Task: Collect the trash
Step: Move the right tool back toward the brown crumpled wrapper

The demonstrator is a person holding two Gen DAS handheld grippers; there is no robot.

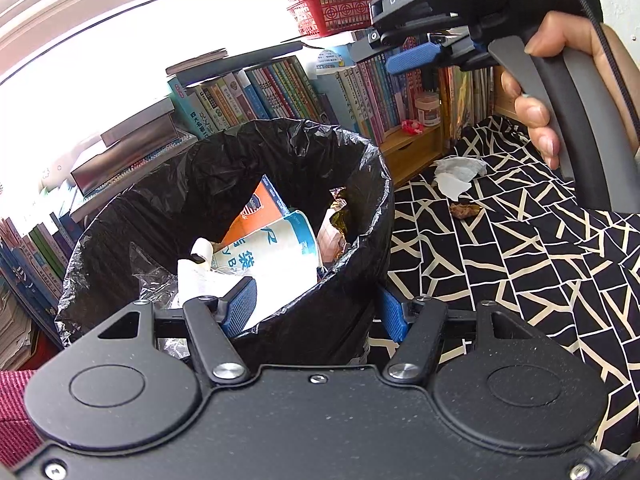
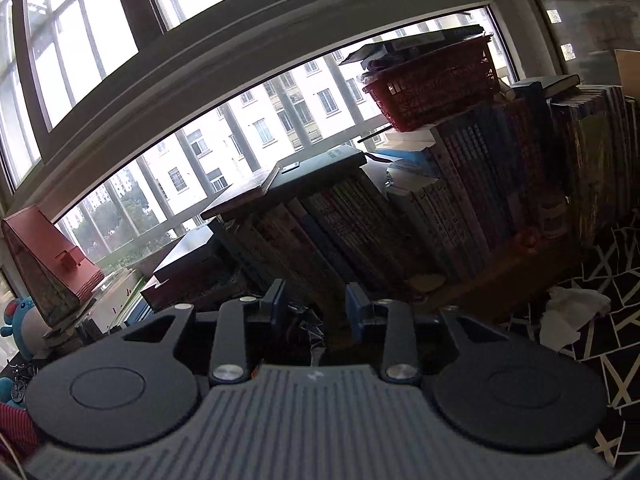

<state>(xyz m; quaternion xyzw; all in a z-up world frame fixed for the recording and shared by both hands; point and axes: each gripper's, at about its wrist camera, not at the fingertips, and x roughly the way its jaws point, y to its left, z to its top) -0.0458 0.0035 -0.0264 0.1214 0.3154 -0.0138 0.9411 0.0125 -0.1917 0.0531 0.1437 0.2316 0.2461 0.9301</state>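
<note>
A bin lined with a black bag stands on the patterned cloth, holding a blue-and-white paper package, an orange carton and clear plastic. My left gripper is open at the bin's near rim, with one blue pad over the inside and the other outside. On the cloth to the right lie a crumpled white tissue and a small brown scrap. A hand holds my right gripper high above the tissue, partly open with nothing between its fingers.
The black cloth with cream lines covers the surface. Behind it runs a row of upright books topped by a red basket. A small white jar stands on a wooden shelf. Windows sit behind.
</note>
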